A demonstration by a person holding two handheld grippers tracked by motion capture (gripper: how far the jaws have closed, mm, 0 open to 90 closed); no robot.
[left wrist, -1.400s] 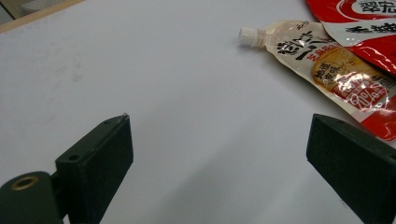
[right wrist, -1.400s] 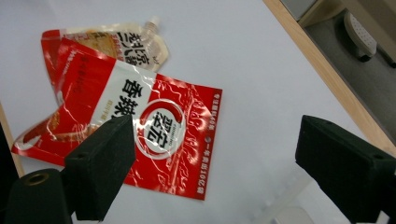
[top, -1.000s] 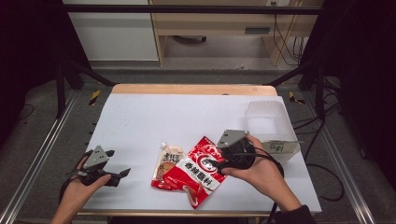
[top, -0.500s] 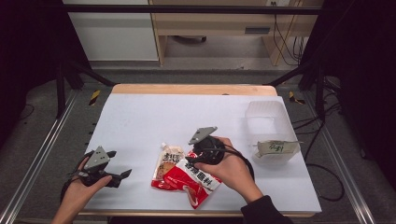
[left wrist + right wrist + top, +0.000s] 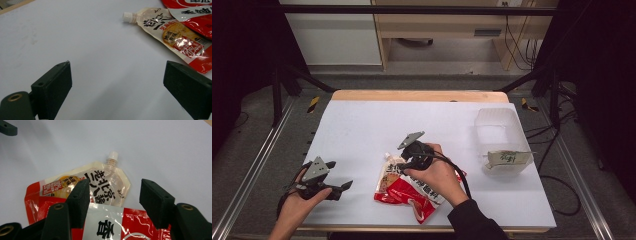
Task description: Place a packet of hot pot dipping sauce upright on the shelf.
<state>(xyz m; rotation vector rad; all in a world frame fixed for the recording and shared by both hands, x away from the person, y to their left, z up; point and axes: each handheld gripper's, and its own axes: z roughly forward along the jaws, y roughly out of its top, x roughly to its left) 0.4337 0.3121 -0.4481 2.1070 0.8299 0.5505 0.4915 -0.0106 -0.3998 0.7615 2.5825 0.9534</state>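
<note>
1. A cream spout pouch (image 5: 100,185) with a white cap lies at lower centre of the table (image 5: 362,130), partly under a red packet (image 5: 412,192); both carry black characters.
2. A clear tub (image 5: 497,127) at right holds nothing; a labelled pack (image 5: 508,159) leans on it.
3. Right claw (image 5: 113,202) hovers open above the pouches.
4. Left claw (image 5: 117,87) gapes open, lower left.
</note>
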